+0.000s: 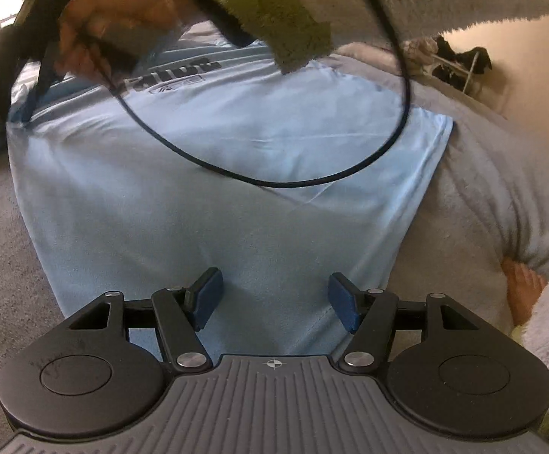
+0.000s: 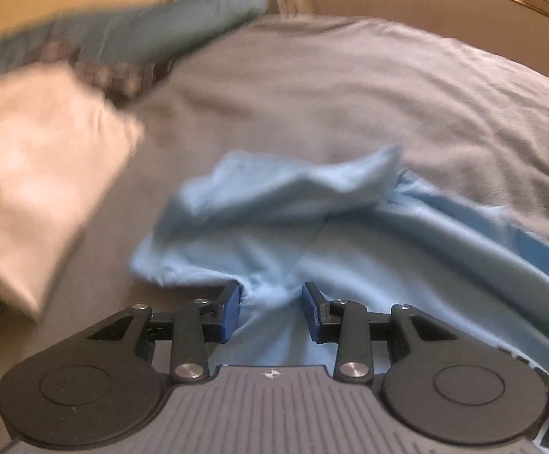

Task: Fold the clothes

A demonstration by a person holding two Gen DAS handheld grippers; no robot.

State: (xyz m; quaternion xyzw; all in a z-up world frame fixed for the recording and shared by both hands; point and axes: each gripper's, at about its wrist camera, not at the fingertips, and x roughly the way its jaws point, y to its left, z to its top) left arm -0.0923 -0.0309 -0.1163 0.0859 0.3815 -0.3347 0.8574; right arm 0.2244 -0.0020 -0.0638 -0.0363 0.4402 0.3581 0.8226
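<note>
A light blue T-shirt [image 1: 236,159] with dark lettering lies spread flat on a grey bedspread [image 1: 482,174]. My left gripper [image 1: 275,299] hovers open over the shirt's near hem, nothing between its blue pads. At the shirt's far left corner, a hand in a fuzzy green sleeve holds my right gripper [image 1: 25,117], its fingers down on the cloth. In the blurred right wrist view, that gripper [image 2: 271,300] is shut on a puckered bunch of the T-shirt [image 2: 388,257] near the sleeve [image 2: 282,189], which lies crumpled just beyond.
A black cable [image 1: 350,176] loops over the shirt. A folded white cloth [image 2: 40,174], a plaid garment [image 2: 119,72] and a blue pillow [image 2: 153,34] lie at the bed's far left. Dark objects [image 1: 459,64] sit on the floor past the bed's edge.
</note>
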